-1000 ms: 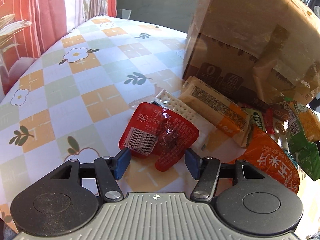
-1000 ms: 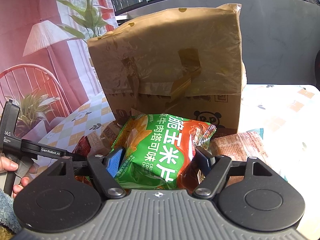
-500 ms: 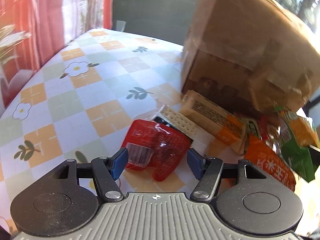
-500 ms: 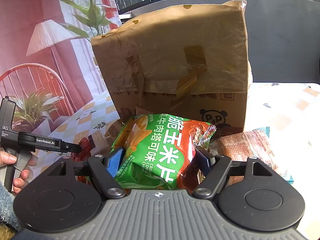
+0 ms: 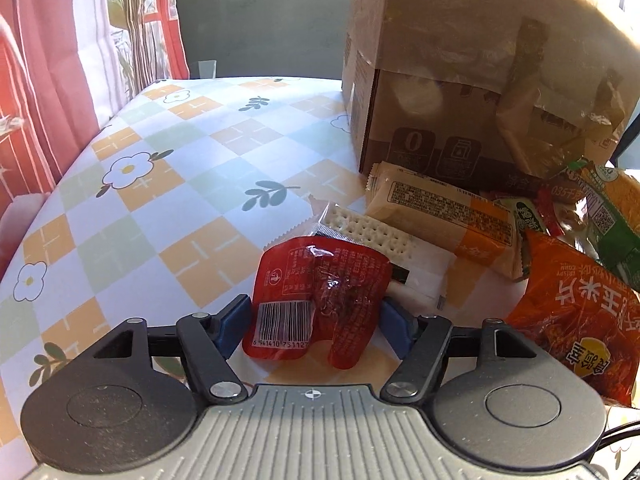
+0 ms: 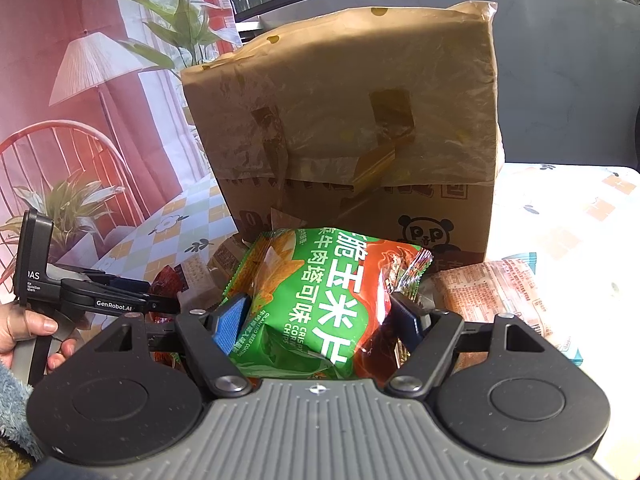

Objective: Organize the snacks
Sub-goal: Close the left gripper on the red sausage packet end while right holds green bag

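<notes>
Your left fingers just closing in, pressed against the red snack packet on the bench, your right fingers clamped around the green corn chip bag before the cardboard box.

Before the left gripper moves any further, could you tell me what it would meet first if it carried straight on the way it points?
The red snack packet, which already lies between the left gripper fingers. Just beyond it is the cracker pack, though depth is hard to judge.
</notes>
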Demonstrator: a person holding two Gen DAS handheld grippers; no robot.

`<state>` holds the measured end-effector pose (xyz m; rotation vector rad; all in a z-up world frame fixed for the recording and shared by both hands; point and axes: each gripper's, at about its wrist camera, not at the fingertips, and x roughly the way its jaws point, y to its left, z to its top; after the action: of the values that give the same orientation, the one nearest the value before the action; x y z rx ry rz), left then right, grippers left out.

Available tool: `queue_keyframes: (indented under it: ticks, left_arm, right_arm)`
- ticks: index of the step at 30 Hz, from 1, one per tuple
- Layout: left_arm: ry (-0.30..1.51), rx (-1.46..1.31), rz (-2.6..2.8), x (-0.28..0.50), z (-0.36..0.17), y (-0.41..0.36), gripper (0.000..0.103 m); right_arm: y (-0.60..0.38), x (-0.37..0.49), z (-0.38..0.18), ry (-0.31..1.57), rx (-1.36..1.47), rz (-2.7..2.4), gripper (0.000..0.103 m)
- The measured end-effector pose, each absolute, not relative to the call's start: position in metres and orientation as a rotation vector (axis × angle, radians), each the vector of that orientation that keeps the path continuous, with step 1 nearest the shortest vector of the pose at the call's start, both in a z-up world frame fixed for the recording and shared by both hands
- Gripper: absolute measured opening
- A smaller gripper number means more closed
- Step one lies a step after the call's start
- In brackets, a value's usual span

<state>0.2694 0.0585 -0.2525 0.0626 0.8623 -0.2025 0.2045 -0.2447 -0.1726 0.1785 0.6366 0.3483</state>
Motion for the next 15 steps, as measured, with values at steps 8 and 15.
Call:
queue_keyframes:
  ticks: [8,15]
  left_arm:
    - [0.828,-0.084,-0.211,0.264,-0.242,0.08,0.015]
    - [0.749,-0.102,-0.221,0.251,-0.22,0.078,0.015]
  right_arm:
    - [-0.245,0.206,-0.172,0.637,0.175,0.352,0.076]
    - [-0.246,0.206,-0.17,0.632,0.176,0.35,0.076]
